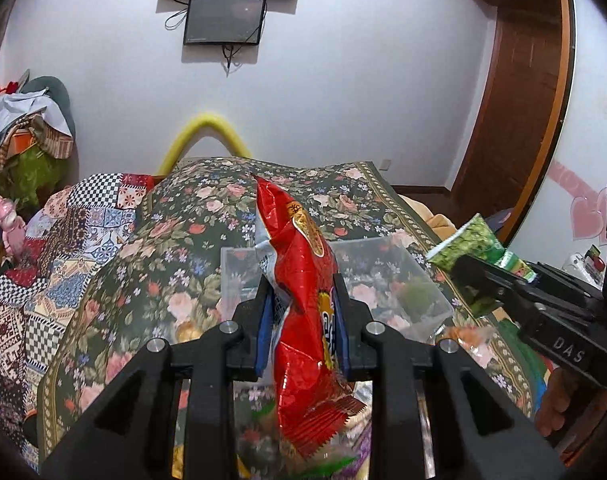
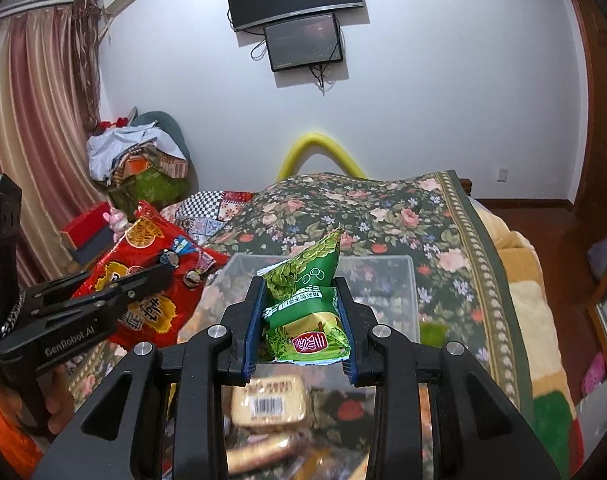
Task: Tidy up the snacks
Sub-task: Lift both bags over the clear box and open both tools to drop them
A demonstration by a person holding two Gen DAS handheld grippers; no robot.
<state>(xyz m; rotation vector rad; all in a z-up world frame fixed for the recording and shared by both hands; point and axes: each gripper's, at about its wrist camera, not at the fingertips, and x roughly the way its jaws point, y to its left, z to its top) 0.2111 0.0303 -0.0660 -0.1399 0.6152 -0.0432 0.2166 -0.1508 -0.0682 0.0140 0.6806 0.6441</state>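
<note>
My left gripper [image 1: 302, 320] is shut on a large red snack bag [image 1: 303, 280] and holds it upright above a clear plastic box [image 1: 427, 280] on the bed. The same bag shows in the right wrist view [image 2: 151, 280], with the left gripper [image 2: 159, 272] at the left. My right gripper [image 2: 299, 320] is shut on a small green snack packet [image 2: 307, 312] over the same clear box [image 2: 407, 288]. That packet also shows at the right of the left wrist view [image 1: 479, 244], in the right gripper [image 1: 463, 268]. Several loose snacks [image 2: 269, 400] lie blurred below the right gripper.
A floral bedspread [image 1: 223, 208] covers the bed, with a patchwork quilt [image 1: 63, 240] to the left. A pile of clothes [image 2: 139, 152] and a red box [image 2: 91, 228] stand at the far left by a curtain. Two screens [image 2: 299, 12] hang on the wall. A wooden door [image 1: 519, 100] is at the right.
</note>
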